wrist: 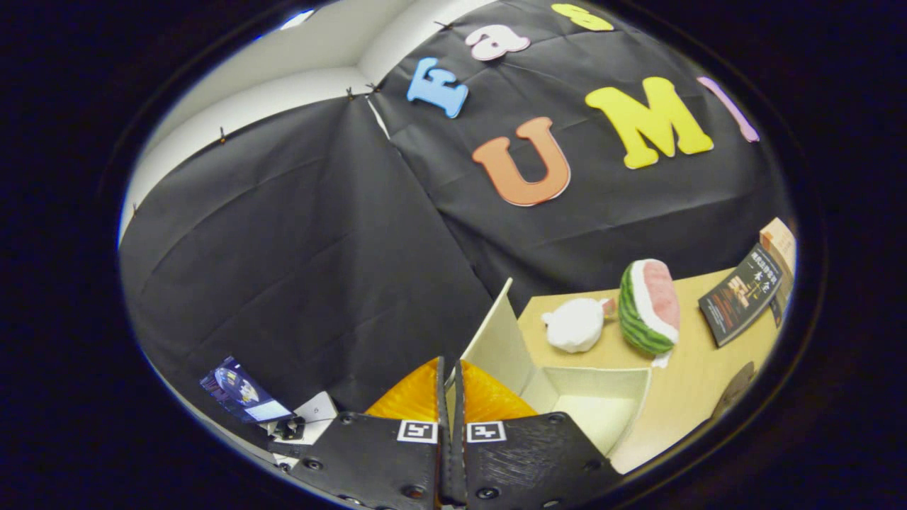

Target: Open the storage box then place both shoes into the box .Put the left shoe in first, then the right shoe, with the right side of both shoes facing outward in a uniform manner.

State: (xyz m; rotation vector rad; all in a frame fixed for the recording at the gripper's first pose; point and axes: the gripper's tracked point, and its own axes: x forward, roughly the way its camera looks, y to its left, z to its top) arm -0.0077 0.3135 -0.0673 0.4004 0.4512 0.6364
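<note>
Gripper [451, 397] fingers were nearly closed, only a thin gap btwn them, w/ something orange ribbed [489, 398] right at the tips. Can't tell what it was, or whether both fingers pressed on it; possibly part of a shoe, but unsure. Storage box [623, 407] sat just ahead and to the right of the fingers, lid [496, 340] standing upright, so box was already open, prob. to take the shoes. Inside of the box looked bare. Beyond the box on the table [680, 397]: white plush [575, 324], watermelon-slice toy [648, 306], dark booklet [740, 294], all well clear of the box.
</note>
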